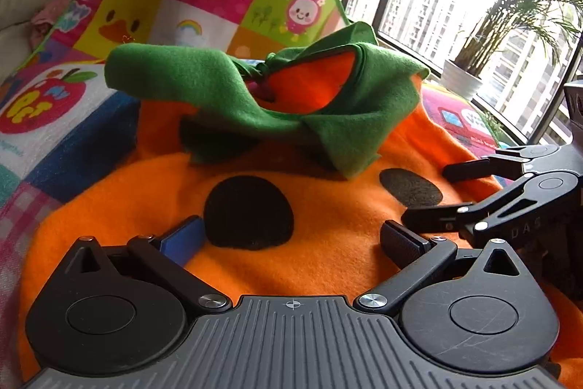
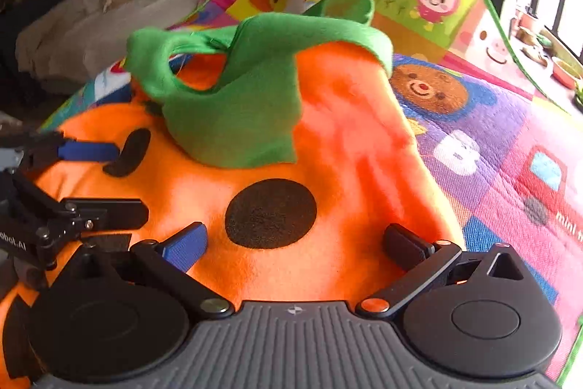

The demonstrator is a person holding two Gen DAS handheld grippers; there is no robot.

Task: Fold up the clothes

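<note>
An orange fleece costume [image 1: 328,243] with a green collar [image 1: 226,90] and black felt spots [image 1: 247,212] is spread flat on a cartoon play mat [image 2: 492,133]. The left gripper [image 1: 291,239] is held wide open over it, nothing grabbed. Same deal for the right gripper [image 2: 295,243], parked just beside it, fingers apart.

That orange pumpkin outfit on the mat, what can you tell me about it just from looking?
The orange outfit looks like soft fleece, with black felt-like round patches sewn on like a face. A green collar with leaf-shaped flaps sits rumpled and partly standing at its top. It lies spread, face up, on a colourful cartoon play mat. Both tools are low over its near edge, fingers wide apart; whether they touch the cloth is unclear.
</note>
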